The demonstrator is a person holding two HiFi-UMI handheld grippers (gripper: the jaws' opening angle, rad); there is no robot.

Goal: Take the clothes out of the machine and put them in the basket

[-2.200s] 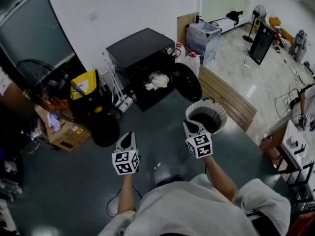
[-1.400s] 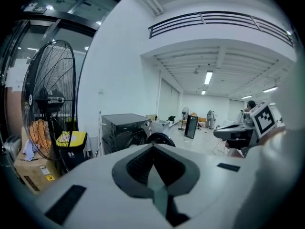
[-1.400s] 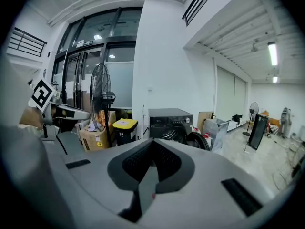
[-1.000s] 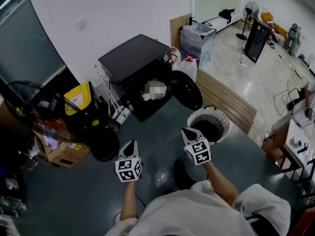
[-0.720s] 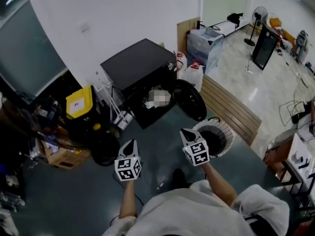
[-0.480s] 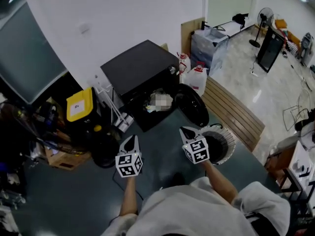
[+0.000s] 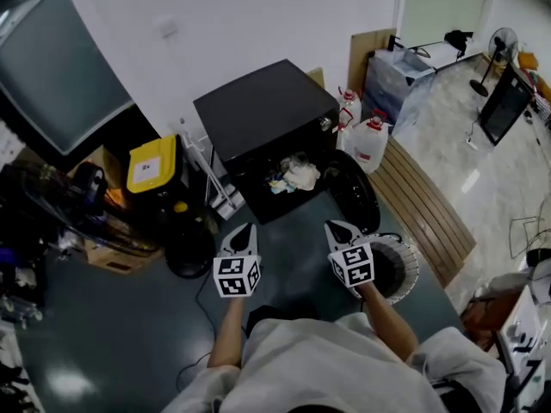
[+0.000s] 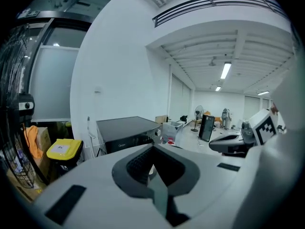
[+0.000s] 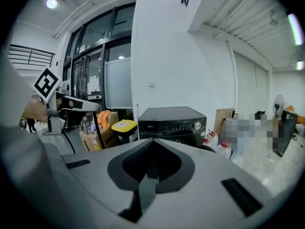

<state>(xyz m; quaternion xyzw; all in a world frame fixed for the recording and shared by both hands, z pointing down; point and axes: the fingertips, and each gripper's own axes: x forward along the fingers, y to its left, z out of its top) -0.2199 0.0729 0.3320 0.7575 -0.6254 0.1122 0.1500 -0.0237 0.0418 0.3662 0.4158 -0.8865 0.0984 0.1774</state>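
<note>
Left gripper point(image 7: 244, 231) and right gripper point(image 7: 338, 228), white, both with jaws pressed together and empty, side by side. Pale crumpled clothes point(image 7: 299, 173) ahead in open drum of black front-loading washing machine point(image 7: 267, 110), well apart from both, marginally nearer right. White ribbed round basket point(image 7: 405, 275) just beside right gripper.

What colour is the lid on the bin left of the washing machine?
Yellow; the bin lid shows best in the head view.
</note>
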